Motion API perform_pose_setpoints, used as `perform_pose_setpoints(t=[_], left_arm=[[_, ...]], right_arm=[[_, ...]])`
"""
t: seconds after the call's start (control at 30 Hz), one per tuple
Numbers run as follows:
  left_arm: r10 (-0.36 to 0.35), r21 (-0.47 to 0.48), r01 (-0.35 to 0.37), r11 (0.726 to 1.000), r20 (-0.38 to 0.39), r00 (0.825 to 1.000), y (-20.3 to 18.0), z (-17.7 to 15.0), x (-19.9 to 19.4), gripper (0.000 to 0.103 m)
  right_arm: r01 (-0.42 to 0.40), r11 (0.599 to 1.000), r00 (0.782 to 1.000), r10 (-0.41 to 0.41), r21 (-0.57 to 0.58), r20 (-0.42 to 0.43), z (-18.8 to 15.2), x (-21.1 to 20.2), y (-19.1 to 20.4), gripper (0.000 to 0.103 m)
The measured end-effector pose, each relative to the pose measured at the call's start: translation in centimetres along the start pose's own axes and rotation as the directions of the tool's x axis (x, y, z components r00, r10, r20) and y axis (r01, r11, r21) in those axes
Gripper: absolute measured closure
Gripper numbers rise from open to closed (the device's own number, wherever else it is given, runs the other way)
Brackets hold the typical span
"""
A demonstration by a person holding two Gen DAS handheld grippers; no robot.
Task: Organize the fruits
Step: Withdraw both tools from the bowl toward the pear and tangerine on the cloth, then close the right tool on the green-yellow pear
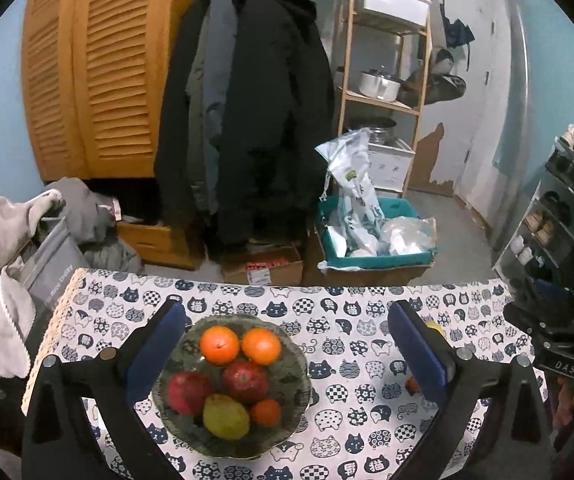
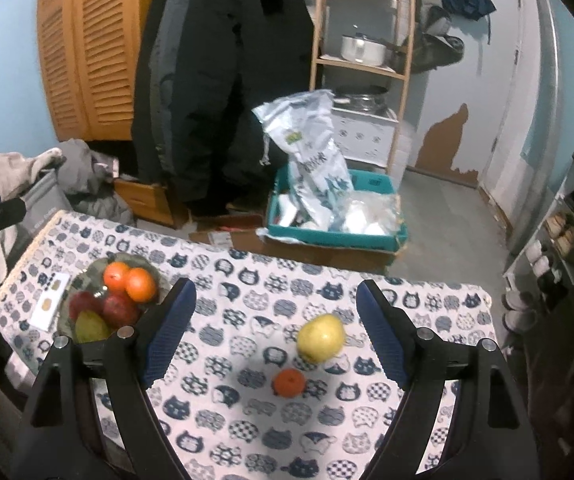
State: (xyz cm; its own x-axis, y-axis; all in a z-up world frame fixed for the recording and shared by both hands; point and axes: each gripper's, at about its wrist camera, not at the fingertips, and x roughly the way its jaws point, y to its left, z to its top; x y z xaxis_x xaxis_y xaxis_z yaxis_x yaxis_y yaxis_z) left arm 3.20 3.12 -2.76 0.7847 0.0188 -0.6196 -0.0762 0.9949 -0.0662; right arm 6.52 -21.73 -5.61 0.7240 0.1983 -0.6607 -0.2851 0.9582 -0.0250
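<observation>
The table (image 1: 367, 376), under a cloth printed with cat faces, ends at a straight far edge with open floor beyond it; its left edge borders a heap of grey clothing (image 1: 3, 240). A glass bowl (image 1: 299, 364) stands on the left part of the table and holds two oranges (image 1: 220, 345), two red apples (image 1: 245, 380), a green-yellow pear (image 1: 225, 416) and a small tangerine (image 1: 266, 412). The left gripper (image 1: 287, 354) hangs above the bowl with its jaws spread wide, one blue pad on each side of the bowl and nothing between them but the fruit below. The right gripper (image 2: 275, 332) has its jaws moderately apart and empty. A yellow pear (image 2: 321, 338) and a small tangerine (image 2: 289, 382) lie on bare cloth between its fingers, close together, well clear of the bowl and short of the far and right edges. A white card (image 2: 49, 300) lies just left of the bowl; its markings cannot be read. In the left wrist view the letters "DAS" show on the black body of the other gripper at the right rim. Print on the grey bin at far left and on the white bag (image 2: 311, 152) in the teal crate (image 2: 327, 236) is illegible. In the left wrist view the loose pear and tangerine are mostly hidden behind the right finger.
</observation>
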Motion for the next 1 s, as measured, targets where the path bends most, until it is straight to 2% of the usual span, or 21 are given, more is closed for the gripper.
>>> perform_pose_setpoints(t=[0.17,0.47,0.8,1.0], left_arm=[[-0.01,0.043,0.012,0.999,-0.041,0.999,-2.5,-0.4,1.7,0.001],[-0.008,0.1,0.021,0.995,-0.132,0.991,-6.2,-1.2,6.6,0.001],[-0.002,0.109,0.028,0.994,-0.226,0.974,-7.3,-2.2,11.3,0.001],[-0.001,0.085,0.026,0.996,-0.279,0.96,-7.5,-2.9,14.5,0.001]], right_arm=[[0.019,0.998,0.999,-0.017,0.054,-0.036,-1.0,0.9,-2.5,0.022],[0.043,0.991,0.988,-0.023,0.129,-0.151,-3.3,5.0,-5.9,0.022],[0.039,0.982,0.973,0.005,0.187,-0.229,-4.0,8.9,-7.6,0.022],[0.04,0.98,0.953,0.02,0.193,-0.302,-4.6,12.7,-7.4,0.022]])
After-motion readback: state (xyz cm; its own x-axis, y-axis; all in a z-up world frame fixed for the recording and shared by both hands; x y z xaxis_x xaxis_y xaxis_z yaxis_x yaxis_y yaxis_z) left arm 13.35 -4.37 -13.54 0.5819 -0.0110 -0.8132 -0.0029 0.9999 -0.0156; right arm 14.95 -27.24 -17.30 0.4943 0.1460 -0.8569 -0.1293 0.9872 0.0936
